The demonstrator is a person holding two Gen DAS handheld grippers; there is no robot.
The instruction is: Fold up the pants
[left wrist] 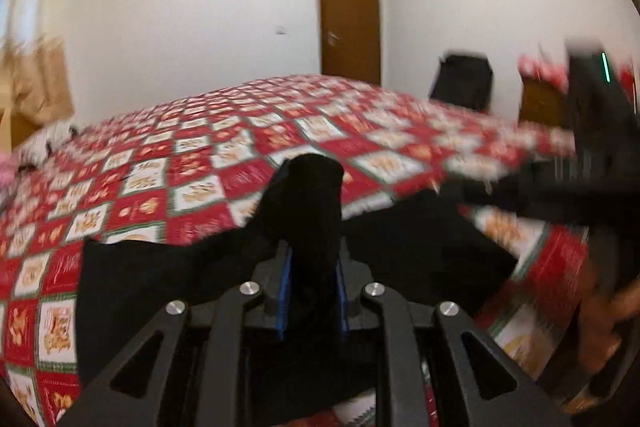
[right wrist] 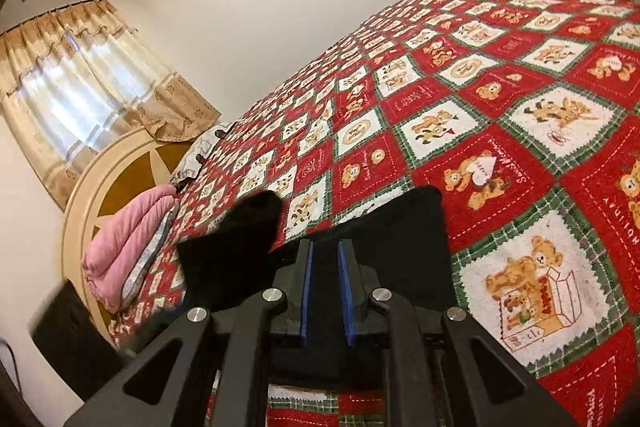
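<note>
Black pants (left wrist: 160, 279) lie on the red patchwork bedspread (left wrist: 168, 163). My left gripper (left wrist: 314, 255) is shut on a bunched fold of the pants, which sticks up between the blue pads. In the right wrist view my right gripper (right wrist: 325, 255) is shut on another edge of the pants (right wrist: 400, 227), with cloth between its blue pads (right wrist: 307, 291). The right gripper's dark body (left wrist: 592, 163) shows blurred at the right of the left wrist view. The stretch of pants between the two grips hangs slack.
The bedspread (right wrist: 520, 107) covers a wide bed. A pink folded blanket (right wrist: 124, 247) lies by the round headboard (right wrist: 92, 183). A curtained window (right wrist: 80, 95) is at the left. A brown door (left wrist: 350, 19) and a dark chair (left wrist: 464, 83) stand beyond the bed.
</note>
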